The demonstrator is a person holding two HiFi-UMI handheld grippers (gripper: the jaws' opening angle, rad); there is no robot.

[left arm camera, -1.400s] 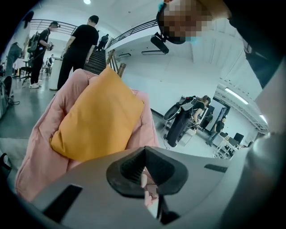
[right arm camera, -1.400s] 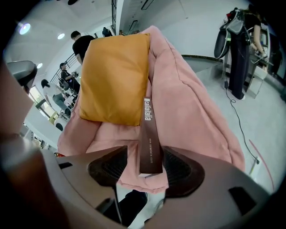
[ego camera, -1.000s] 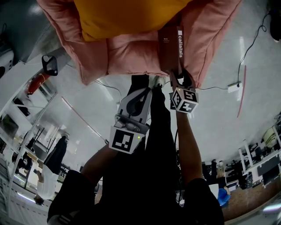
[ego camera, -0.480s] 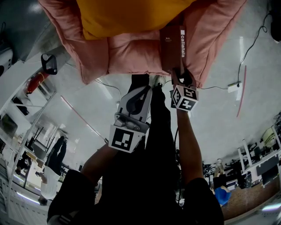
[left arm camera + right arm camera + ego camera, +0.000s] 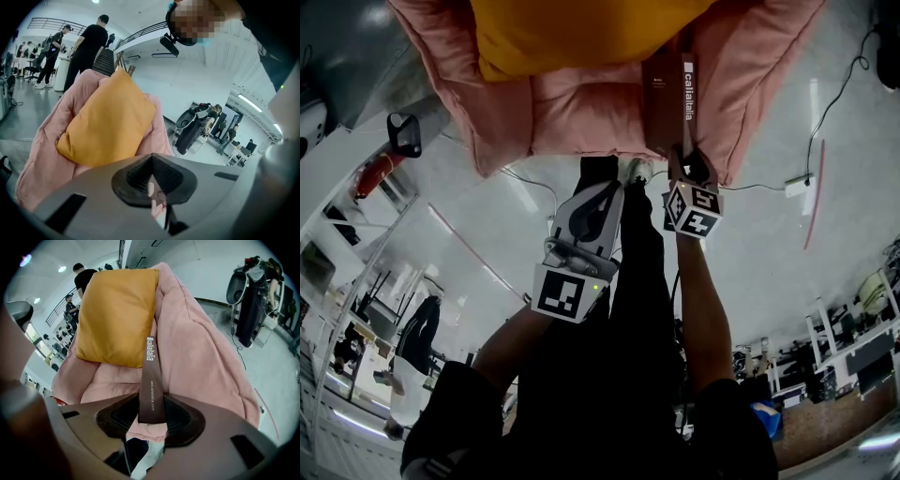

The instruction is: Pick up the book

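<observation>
book (image 5: 670, 98): thin, dark brown, smooth matte cover; narrow spine with white lettering faces the cameras. It stands on edge on the beanbag, its far end at the cushion's lower corner and its near end out past the beanbag's front edge.
book, right gripper view (image 5: 150, 376): long straight strip that runs from the cushion down into the tool's mouth.
right tool (image 5: 689, 167): jaws closing on the near end of the book. In its own view (image 5: 152, 417) the black ribbed pads look to lie against both covers, one each side of the spine.
left tool (image 5: 611, 192): clenched and empty, grey moulded shell, hanging over the floor short of the beanbag. In its own view (image 5: 152, 180) the dark ridged pads meet at the tip, with only a thin slit below.
beanbag (image 5: 581, 112): pink, soft, fuzzy fabric, puffy and creased, with high slumped sides round the seat.
cushion (image 5: 572, 33): mustard yellow, plump, rectangular, smooth weave, propped against the beanbag's back.
floor (image 5: 750, 253): pale grey, glossy, with light reflections.
marker cubes: black and white squares, one on each tool, facing up in the head view.
</observation>
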